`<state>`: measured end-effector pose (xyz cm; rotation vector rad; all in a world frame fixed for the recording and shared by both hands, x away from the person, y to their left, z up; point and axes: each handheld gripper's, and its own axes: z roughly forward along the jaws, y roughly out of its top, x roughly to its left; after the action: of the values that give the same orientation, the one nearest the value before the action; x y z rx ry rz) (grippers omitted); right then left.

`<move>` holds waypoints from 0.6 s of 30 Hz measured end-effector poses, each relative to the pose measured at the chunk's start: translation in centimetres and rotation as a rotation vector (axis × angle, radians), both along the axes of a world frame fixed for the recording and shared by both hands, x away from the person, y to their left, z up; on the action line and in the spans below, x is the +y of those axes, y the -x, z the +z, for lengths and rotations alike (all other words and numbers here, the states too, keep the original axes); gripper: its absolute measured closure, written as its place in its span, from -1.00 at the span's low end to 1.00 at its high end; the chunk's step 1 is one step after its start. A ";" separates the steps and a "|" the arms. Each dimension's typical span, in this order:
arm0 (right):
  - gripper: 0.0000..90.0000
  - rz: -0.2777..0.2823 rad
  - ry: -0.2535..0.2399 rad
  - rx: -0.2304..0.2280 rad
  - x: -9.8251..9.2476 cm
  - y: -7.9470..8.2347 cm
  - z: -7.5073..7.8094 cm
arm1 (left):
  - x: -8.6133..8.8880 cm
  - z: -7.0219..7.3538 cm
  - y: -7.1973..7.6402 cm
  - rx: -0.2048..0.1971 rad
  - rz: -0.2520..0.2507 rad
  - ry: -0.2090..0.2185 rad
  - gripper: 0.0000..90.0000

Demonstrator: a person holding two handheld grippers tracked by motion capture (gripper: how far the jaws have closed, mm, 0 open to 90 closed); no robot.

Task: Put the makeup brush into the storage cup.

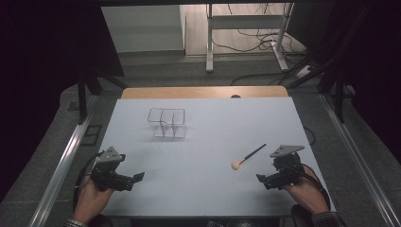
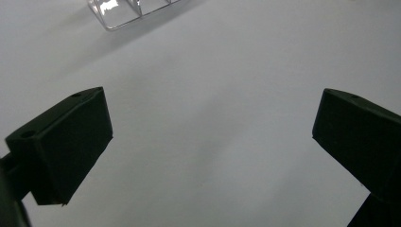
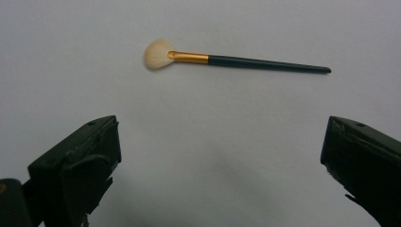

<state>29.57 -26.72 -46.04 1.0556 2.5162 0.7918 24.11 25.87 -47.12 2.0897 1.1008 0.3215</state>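
The brush lies on the tabletop just ahead of the right hand-held gripper, its jaws spread and empty, handle running crosswise to them, while the left hand-held gripper, also released, sits well apart.

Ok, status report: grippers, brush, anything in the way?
Left gripper and right gripper open, empty. Brush flat on table, just ahead of right gripper. Clear box farther off; path clear.
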 end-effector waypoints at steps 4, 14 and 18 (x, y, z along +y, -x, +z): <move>-1.00 -0.014 -0.020 -0.012 -0.4 -0.2 0.1 | 0.1 0.0 0.0 -0.001 -0.005 0.009 -1.00; -1.00 -0.051 -0.036 -0.021 -0.7 -0.4 0.1 | 0.0 0.0 0.0 0.002 -0.021 0.034 -1.00; -1.00 -0.060 -0.041 -0.004 -0.8 -0.4 -0.1 | -0.1 0.0 -0.1 0.008 -0.026 0.029 -1.00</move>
<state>29.98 -27.48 -46.14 1.1366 2.4624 0.8304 24.17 25.81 -47.17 2.0798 1.0759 0.2827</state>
